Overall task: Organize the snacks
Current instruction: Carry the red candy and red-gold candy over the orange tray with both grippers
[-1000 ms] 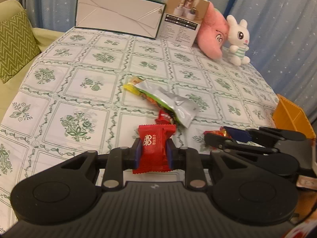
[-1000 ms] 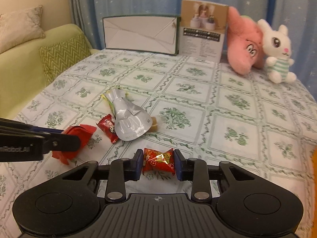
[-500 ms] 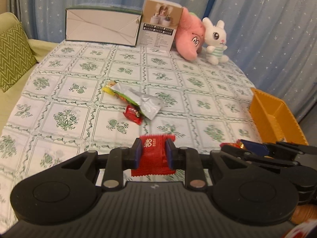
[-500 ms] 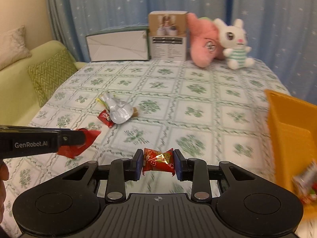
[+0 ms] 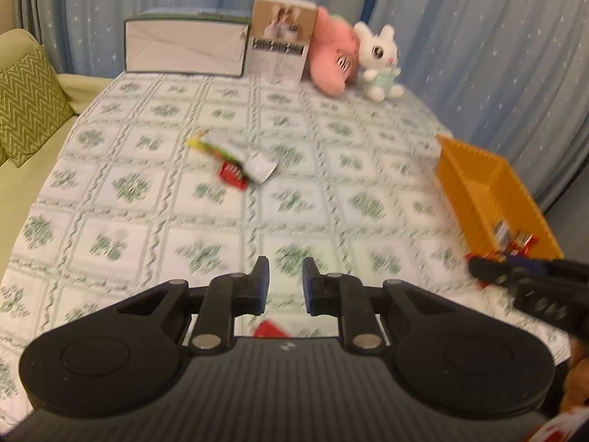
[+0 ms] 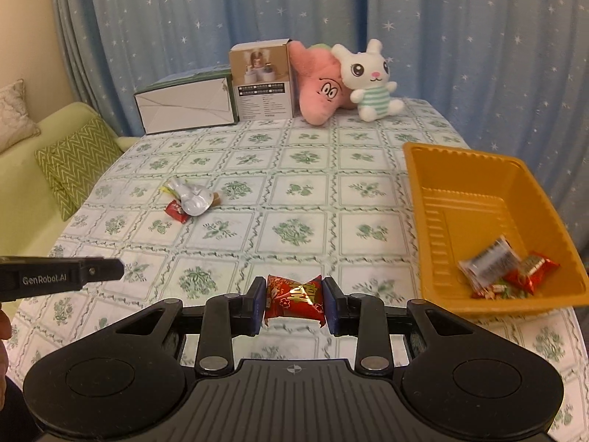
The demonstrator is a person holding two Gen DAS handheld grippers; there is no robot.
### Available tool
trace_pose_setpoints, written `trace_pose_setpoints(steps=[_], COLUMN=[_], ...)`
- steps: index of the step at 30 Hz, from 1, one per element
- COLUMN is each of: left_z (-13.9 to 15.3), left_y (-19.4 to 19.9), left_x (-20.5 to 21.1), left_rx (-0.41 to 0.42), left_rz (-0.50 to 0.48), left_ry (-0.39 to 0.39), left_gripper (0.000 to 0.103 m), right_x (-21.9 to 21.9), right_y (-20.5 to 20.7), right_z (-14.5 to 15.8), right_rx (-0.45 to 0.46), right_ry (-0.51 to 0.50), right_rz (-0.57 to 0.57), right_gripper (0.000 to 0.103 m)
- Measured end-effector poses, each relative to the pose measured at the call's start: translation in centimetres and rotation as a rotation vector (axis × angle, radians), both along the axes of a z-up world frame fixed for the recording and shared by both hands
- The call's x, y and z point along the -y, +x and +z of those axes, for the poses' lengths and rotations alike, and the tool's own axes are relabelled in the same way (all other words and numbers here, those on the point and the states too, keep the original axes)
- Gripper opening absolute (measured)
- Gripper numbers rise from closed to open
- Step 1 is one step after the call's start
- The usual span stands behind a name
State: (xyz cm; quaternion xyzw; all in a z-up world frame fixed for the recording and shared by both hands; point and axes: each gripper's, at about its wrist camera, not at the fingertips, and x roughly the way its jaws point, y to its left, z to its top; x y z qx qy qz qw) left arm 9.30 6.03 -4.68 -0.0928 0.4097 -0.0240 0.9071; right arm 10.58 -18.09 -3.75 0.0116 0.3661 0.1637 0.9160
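Tray (image 6: 419,199), right of my fingers: three or four snacks. Right gripper (image 6: 293,298) holds a red candy (image 6: 294,297). Left gripper (image 5: 285,283) parted, empty. Silver packet (image 6: 193,199) and red sweet (image 6: 176,211) remain ahead on the worktop (image 6: 294,191).

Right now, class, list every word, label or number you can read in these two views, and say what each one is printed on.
"GenRobot.AI": on the side of the left gripper, seen in the right wrist view.
Printed lines on the cardboard box: too small to read.
Gold characters on the red snack packet in the right gripper: not legible.
Red wrapper on the tablecloth: blurred.
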Motion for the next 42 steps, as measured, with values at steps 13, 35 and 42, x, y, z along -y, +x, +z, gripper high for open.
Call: trace_pose_setpoints(steps=[13, 35, 42], left_z=[-4.7, 0.5, 3.4], left_y=[-0.7, 1.5, 2.7], left_x=[0.7, 4.7, 10.3], left_rx=[-0.135, -0.036, 0.019], left_rz=[-0.293, -0.208, -0.241], left_ry=[0.178, 0.03, -0.011], left_gripper=[0.041, 0.023, 0.023], right_x=[0.4, 2.8, 6.9], right_y=[0.1, 0.7, 0.6], right_z=[-1.1, 0.8, 2.7], right_rx=[-0.025, 0.005, 0.023], right_ry=[0.014, 0.056, 0.057], right_rz=[-0.005, -0.068, -0.147], right_gripper=[0.033, 0.033, 0.033])
